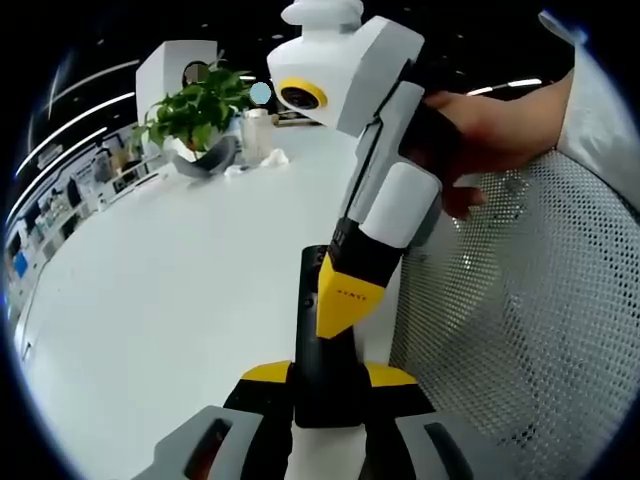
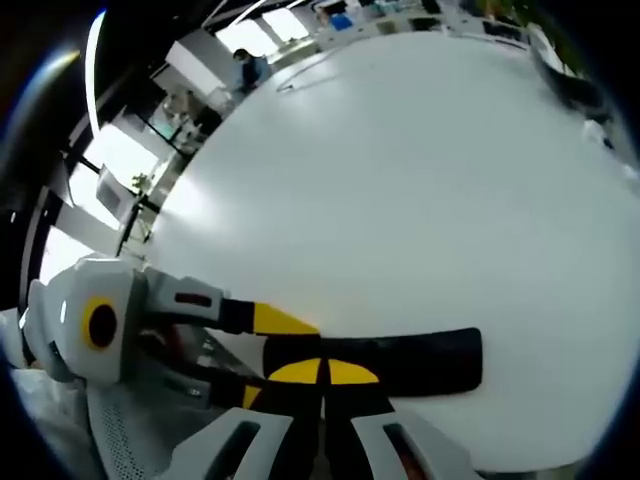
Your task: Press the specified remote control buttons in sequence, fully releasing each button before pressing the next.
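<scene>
The left claw (image 1: 328, 385) clamps the black remote (image 1: 322, 345) at its near end, above the white desk (image 1: 170, 300). The right claw (image 1: 345, 305), tips together, presses down on it from one o'clock.

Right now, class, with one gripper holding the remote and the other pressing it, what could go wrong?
1. The right gripper presses with shut jaws, a broad tip on the narrow remote, so it may catch two buttons at once.
2. The left gripper clamps only one end of the remote, so a hard push could twist it in that grip.
</scene>
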